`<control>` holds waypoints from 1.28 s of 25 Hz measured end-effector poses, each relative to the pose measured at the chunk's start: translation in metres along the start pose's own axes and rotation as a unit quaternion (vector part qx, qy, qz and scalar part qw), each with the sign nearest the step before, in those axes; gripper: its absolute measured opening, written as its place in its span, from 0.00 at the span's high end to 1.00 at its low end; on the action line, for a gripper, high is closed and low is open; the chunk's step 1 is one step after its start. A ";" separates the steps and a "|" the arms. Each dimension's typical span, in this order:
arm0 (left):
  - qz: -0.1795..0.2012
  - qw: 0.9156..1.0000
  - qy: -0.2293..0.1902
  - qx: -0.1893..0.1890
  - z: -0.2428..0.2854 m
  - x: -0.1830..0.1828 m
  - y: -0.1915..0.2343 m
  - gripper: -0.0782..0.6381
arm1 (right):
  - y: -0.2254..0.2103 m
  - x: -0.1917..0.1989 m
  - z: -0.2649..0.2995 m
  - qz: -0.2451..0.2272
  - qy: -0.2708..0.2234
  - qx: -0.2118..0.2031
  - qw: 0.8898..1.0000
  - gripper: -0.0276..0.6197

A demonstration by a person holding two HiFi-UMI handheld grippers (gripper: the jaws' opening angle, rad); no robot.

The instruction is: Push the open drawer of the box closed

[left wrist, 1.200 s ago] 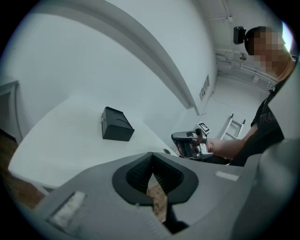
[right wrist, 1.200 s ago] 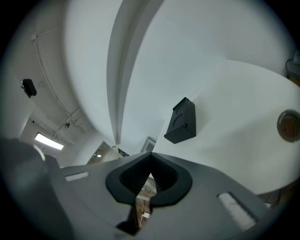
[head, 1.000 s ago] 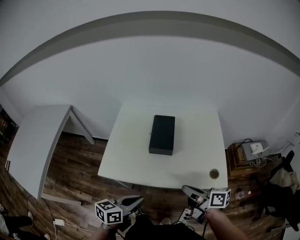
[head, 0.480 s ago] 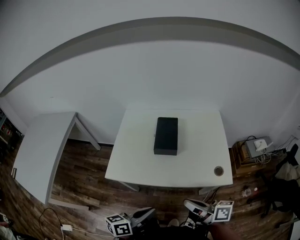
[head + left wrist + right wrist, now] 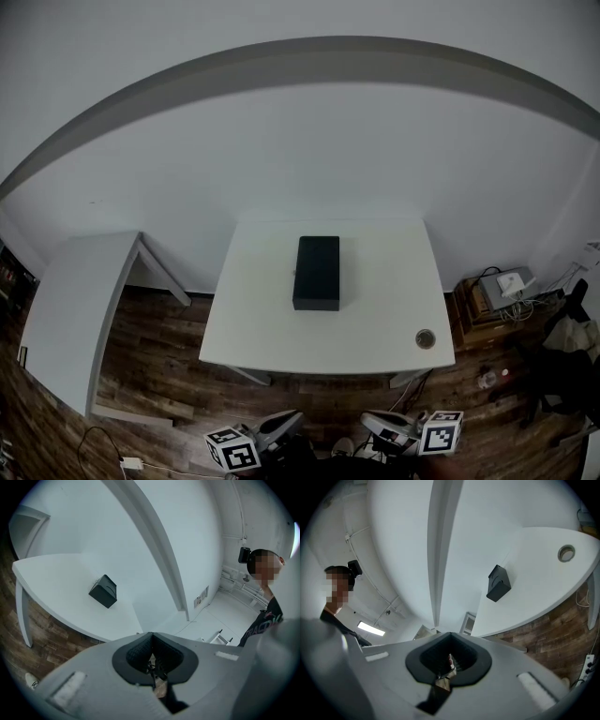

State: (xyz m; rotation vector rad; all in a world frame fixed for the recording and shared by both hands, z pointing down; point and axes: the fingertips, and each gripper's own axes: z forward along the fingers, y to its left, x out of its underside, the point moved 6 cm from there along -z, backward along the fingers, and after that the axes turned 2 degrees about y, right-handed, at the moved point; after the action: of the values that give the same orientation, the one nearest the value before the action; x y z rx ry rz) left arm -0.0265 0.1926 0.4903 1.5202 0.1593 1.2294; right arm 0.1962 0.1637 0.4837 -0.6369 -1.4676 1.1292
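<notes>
1. My left claw (image 5: 284, 423) is shut tight and empty.
2. My right claw (image 5: 377, 423) is shut and empty too.
3. The black box (image 5: 317, 273) sits mid-table (image 5: 384, 323), far from both.

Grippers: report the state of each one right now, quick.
Left gripper: closed, holding nothing.
Right gripper: closed, holding nothing.

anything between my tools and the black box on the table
Nothing visible does. The black box sits alone on the white table, with bare top between it and the near edge. The left tool and right tool, both shut, are short of that edge; the round grommet lies off to the right.
</notes>
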 end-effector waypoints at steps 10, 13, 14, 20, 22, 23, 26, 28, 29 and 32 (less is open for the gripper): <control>-0.002 1.000 0.024 0.008 0.003 0.007 -0.017 0.89 | 0.005 0.007 -0.009 0.001 -0.026 -0.002 1.000 0.95; -0.001 1.000 0.022 0.009 0.000 0.007 -0.015 0.89 | 0.007 0.008 -0.007 0.001 -0.025 -0.002 1.000 0.95; -0.002 1.000 0.020 0.009 -0.001 0.007 -0.015 0.89 | 0.007 0.009 -0.006 0.001 -0.024 -0.002 1.000 0.95; -0.014 1.000 0.008 0.011 -0.006 0.013 -0.014 0.89 | 0.007 0.012 -0.004 -0.003 -0.017 -0.001 1.000 0.95; -0.016 1.000 0.005 0.009 -0.009 0.012 -0.015 0.89 | 0.009 0.012 -0.002 -0.003 -0.014 -0.002 1.000 0.95; -0.016 1.000 0.003 0.009 -0.011 0.013 -0.015 0.89 | 0.010 0.013 -0.001 -0.004 -0.013 -0.002 1.000 0.95; -0.017 1.000 -0.005 0.011 -0.017 0.015 -0.014 0.89 | 0.013 0.017 0.001 -0.006 -0.009 -0.005 1.000 0.95; -0.015 1.000 -0.003 0.008 -0.020 0.014 -0.014 0.89 | 0.015 0.017 0.004 -0.007 -0.006 -0.008 1.000 0.95; -0.014 1.000 -0.001 0.007 -0.020 0.013 -0.014 0.89 | 0.015 0.017 0.005 -0.007 -0.006 -0.008 1.000 0.95; -0.014 1.000 0.000 0.007 -0.023 0.015 -0.014 0.89 | 0.016 0.020 0.005 -0.007 -0.005 -0.008 1.000 0.95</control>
State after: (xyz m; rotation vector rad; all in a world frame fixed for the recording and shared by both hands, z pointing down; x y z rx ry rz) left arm -0.0298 0.2227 0.4842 1.5242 0.1886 1.2084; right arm 0.1834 0.1856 0.4786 -0.6333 -1.4883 1.1120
